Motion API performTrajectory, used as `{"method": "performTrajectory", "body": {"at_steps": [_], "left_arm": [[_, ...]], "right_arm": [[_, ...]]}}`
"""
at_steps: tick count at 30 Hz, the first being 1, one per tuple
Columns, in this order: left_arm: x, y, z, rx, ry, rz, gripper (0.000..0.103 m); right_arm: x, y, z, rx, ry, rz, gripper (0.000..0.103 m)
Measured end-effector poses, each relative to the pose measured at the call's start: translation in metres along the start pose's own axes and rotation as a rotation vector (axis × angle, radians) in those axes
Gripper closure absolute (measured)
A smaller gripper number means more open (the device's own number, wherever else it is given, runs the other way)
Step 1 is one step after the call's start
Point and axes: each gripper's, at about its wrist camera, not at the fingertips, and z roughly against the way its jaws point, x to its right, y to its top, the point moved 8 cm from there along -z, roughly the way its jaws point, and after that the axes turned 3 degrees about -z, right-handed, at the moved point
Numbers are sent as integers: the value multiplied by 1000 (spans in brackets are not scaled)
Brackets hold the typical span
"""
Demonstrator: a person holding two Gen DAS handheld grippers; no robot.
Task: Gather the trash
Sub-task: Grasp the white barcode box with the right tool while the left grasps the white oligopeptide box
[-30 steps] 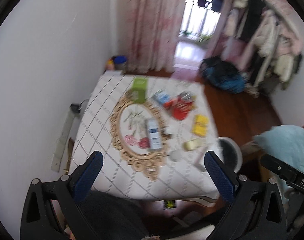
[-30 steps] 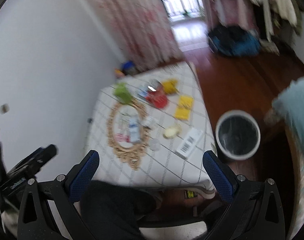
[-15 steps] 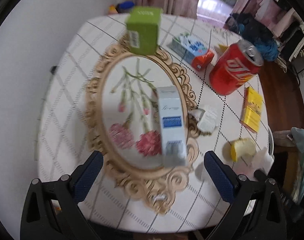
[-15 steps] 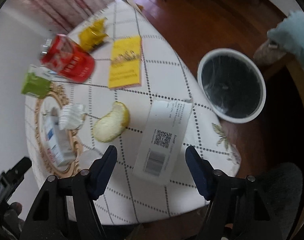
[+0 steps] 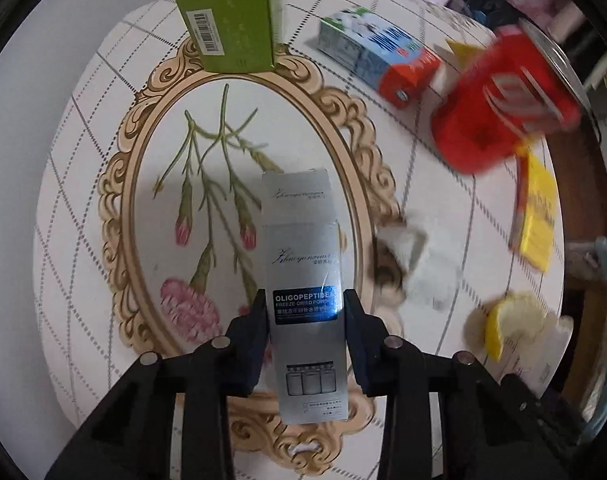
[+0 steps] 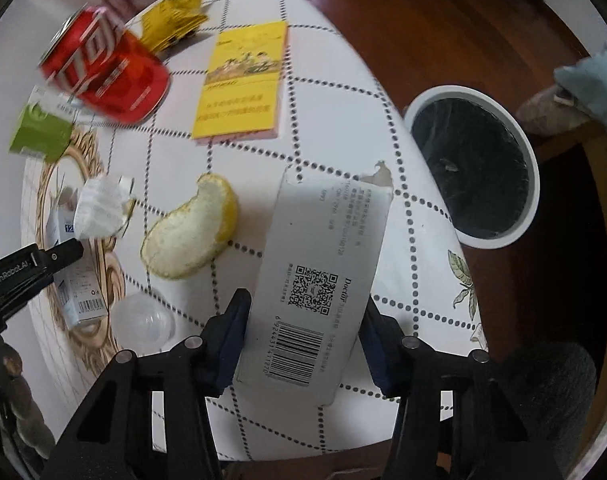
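A tall silver box [image 5: 299,240] lies on the oval flower mat [image 5: 151,160], and my left gripper [image 5: 305,320] is shut on its lower half. A flat white carton [image 6: 323,248] with a barcode lies near the table's front edge. My right gripper [image 6: 303,320] straddles it with jaws closing, and both pads touch its long edges. The round white trash bin [image 6: 532,188] with a black liner stands on the floor to the right of the table. Both grippers point straight down.
On the checked tablecloth [image 6: 343,120] are a red can [image 6: 103,76], a green box [image 5: 231,20], a blue-and-red carton [image 5: 375,56], a yellow booklet [image 6: 243,84], a fruit peel [image 6: 191,232], crumpled paper [image 6: 99,208], a clear plastic cup [image 6: 143,320] and a yellow wrapper [image 6: 175,16].
Both grippers dropped from high above down to the table. The left went from wide open to shut on the silver box. The right narrowed around the white carton.
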Motion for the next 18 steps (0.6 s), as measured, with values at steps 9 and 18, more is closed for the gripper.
{"method": "performTrajectory", "body": {"at_steps": [9, 18], "left_arm": [[-1, -70, 8, 15, 35, -11, 70], [12, -62, 9, 41, 55, -25, 71]], "right_arm": [[1, -35, 3, -43, -59, 131, 47], [-3, -33, 0, 32, -107, 133, 51]]}}
